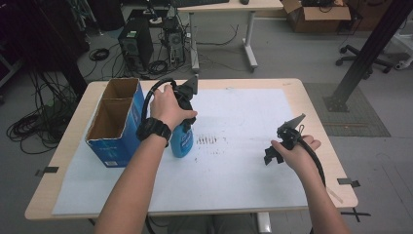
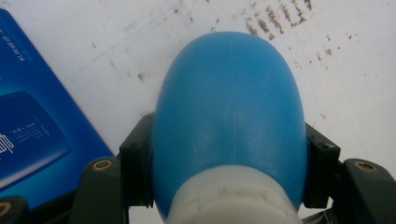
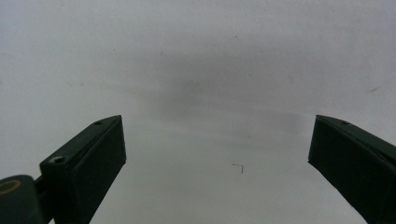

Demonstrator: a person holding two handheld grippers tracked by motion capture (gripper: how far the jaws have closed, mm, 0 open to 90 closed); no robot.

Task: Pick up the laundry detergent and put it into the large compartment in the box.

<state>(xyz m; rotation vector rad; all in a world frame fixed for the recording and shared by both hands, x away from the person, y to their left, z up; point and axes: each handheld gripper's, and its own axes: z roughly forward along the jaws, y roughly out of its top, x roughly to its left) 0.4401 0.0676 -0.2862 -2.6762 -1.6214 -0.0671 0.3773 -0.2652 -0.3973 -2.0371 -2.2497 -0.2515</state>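
Left tongs (image 1: 184, 127) are clamped on a blue bottle (image 1: 182, 141); in the left gripper view the two black jaws press either side of the bottle (image 2: 229, 116) near its white neck end, body pointing away from the camera over the white sheet. In the high view the bottle sits left of centre on the bench (image 1: 311, 105), just right of the blue cardboard box (image 1: 116, 122), near it but apart as far as I can tell. Can't tell if the bottle base is resting on the sheet or just lifted; it looks roughly upright.

Right tongs (image 1: 272, 155) are released, jaws spread wide with nothing between them; the right gripper view shows bare white sheet (image 3: 201, 70) between the jaws. They hang low over the right side of the bench, well apart from the bottle.

Step in hand, my read: bottle grasped, transfer stage, likely heading for the open box, which has two empty compartments, far and near. Next move calls for lifting the bottle clear of the box's rim, carrying it left over a compartment, keeping it upright, then lowering it in before letting go. Risk: smooth rounded body could slip in the grip, or catch the box wall.
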